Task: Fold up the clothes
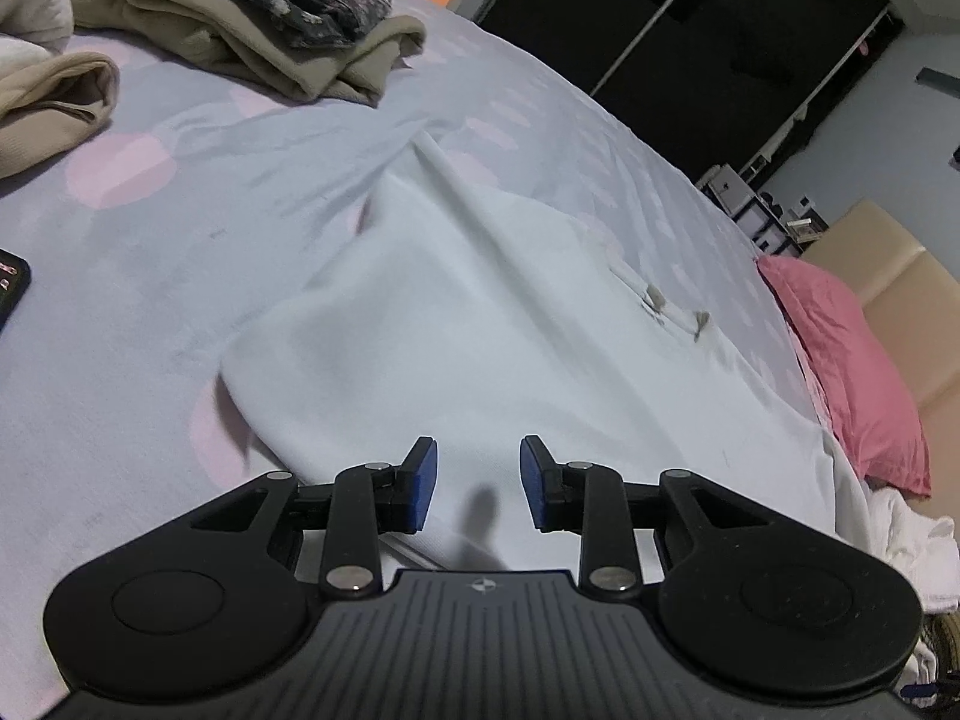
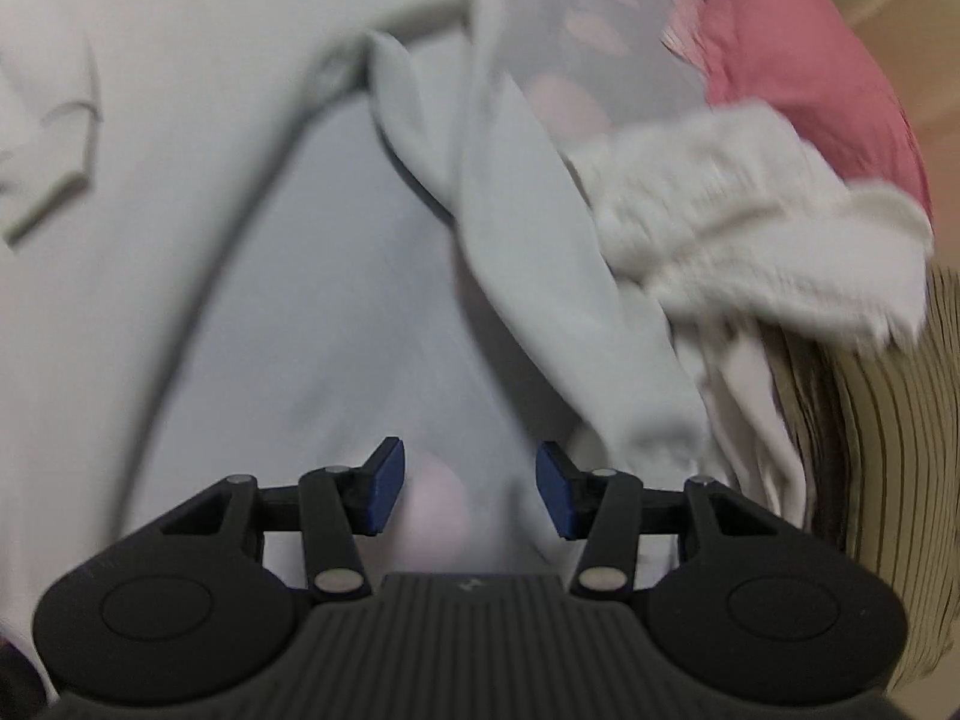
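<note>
A pale white garment (image 1: 456,324) lies spread and creased on the bed (image 1: 150,252), over a lilac sheet with pink dots. The left hand-held gripper (image 1: 478,483) hovers above its near edge, blue pads apart, holding nothing. The right hand-held gripper (image 2: 470,489) is likewise open and empty over blurred folds of the garment (image 2: 528,252), beside a fluffy white towel (image 2: 750,216) and a pink pillow (image 2: 798,42). Folded beige and dark clothes (image 1: 270,18) sit well apart.
</note>
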Motion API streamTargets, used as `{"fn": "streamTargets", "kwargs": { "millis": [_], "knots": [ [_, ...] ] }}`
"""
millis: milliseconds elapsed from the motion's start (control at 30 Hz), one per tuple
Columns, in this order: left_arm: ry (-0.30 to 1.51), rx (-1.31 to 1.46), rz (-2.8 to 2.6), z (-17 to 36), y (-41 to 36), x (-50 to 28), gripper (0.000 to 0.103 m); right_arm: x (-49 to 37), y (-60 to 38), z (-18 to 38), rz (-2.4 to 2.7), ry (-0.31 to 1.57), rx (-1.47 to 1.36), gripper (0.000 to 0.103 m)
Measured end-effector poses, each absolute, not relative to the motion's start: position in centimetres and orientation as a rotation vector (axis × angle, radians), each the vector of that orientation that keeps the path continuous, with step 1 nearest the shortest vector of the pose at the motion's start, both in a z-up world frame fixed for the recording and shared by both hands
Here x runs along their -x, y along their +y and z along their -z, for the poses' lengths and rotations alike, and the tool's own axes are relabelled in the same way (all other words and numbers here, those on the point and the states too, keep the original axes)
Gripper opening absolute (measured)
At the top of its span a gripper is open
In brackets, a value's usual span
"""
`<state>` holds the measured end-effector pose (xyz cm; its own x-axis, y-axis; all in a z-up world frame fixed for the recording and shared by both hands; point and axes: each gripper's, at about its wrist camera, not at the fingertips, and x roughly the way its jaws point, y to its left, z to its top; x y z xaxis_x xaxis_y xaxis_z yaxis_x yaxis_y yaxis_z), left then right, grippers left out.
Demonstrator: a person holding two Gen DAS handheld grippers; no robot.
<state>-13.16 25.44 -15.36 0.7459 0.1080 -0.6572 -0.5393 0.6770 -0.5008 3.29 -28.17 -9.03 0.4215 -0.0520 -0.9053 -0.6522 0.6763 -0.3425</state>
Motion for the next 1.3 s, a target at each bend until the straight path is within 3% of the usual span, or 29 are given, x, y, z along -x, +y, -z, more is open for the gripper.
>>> {"fn": "streamTargets", "kwargs": {
  "millis": [400,533,733,767,800,867,1067,1300],
  "knots": [
    [0.674,0.738,-0.387,16.4,24.5,12.9,0.029,-5.0,-38.0,10.0,-0.2,1.099,0.554,0.052],
    [0.681,0.726,-0.385,16.3,24.3,12.8,0.03,-4.8,-38.4,9.1,-0.221,1.047,0.468,0.052],
    [0.685,0.712,-0.377,16.4,24.2,12.9,0.031,-5.1,-34.7,10.1,-0.327,1.019,0.572,0.052],
    [0.686,0.711,-0.376,16.3,24.2,12.9,0.031,-5.4,-34.2,10.5,-0.324,1.031,0.599,0.049],
    [0.687,0.71,-0.376,16.3,24.2,12.9,0.031,-5.7,-33.8,11.0,-0.321,1.043,0.626,0.039],
    [0.68,0.712,-0.387,16.0,24.1,13.0,0.031,-6.7,-33.6,11.1,-0.308,1.102,0.613,0.005],
    [0.633,0.652,-0.371,14.4,22.1,13.0,0.031,-7.4,-33.9,4.8,-0.419,1.11,0.225,0.002],
    [0.629,0.536,-0.099,11.7,14.4,11.5,0.031,-5.7,-28.2,1.4,-0.708,1.134,0.063,0.0]
  ]
}}
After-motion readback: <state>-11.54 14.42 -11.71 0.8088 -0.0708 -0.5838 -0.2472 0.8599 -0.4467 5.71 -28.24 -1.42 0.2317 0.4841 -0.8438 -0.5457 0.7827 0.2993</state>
